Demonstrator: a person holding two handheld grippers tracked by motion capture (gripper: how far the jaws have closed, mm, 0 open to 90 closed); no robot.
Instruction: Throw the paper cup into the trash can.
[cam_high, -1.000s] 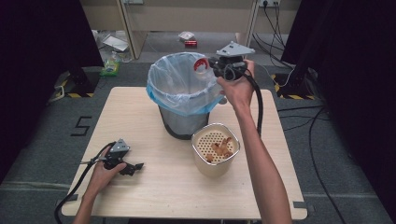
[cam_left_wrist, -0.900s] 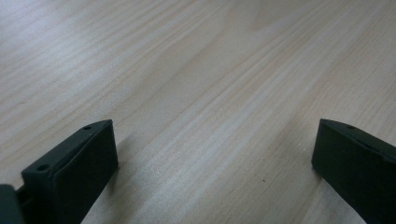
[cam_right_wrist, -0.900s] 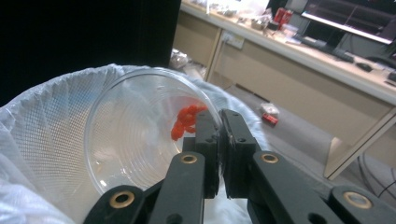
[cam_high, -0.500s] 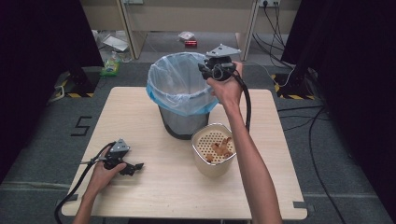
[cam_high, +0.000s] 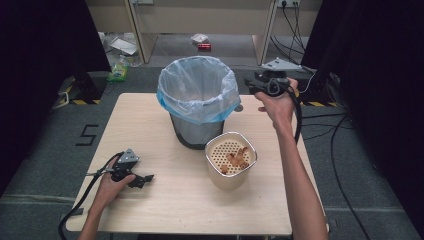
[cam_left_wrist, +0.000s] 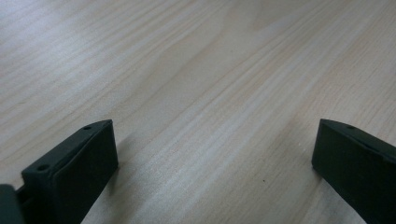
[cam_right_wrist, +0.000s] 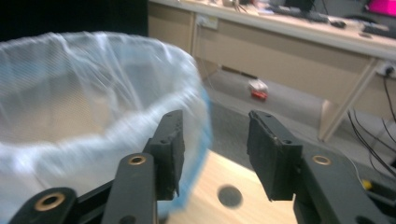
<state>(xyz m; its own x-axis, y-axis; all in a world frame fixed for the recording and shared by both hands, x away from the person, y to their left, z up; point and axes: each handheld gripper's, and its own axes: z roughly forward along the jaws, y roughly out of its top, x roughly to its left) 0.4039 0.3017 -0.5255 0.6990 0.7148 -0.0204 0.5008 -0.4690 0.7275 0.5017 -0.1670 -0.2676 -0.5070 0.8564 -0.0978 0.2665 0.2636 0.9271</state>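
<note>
Spanning the middle of the high view, a pale wooden table (cam_high: 165, 210) carries everything described here. The bin (cam_high: 198, 102), lined with a translucent bag whose blue rim folds over its edge, stands at the table's far centre, just to the left of the right gripper (cam_high: 256, 86) in that view. In the right gripper view the bag (cam_right_wrist: 88, 116) lies directly ahead of and behind the left-hand jaw, while a round hole (cam_right_wrist: 229, 196) in the tabletop shows low between the two jaws.

A cream tub (cam_high: 231, 160) with a perforated insert stands on the table just in front of the bin, nearer the person than the right gripper and below it. Several brown pieces (cam_high: 237, 158) lie on the insert; what they are cannot be told.

The right gripper is held in the air by the right hand (cam_high: 276, 105), beyond the table's far right part; its jaws stand apart with nothing between them (cam_right_wrist: 215, 154). The left gripper (cam_high: 140, 179), grasped by the left hand (cam_high: 112, 185), rests low at the table's near left, well apart from bin and tub. Its jaws are spread wide over bare wood (cam_left_wrist: 210, 154), and grip nothing.
</note>
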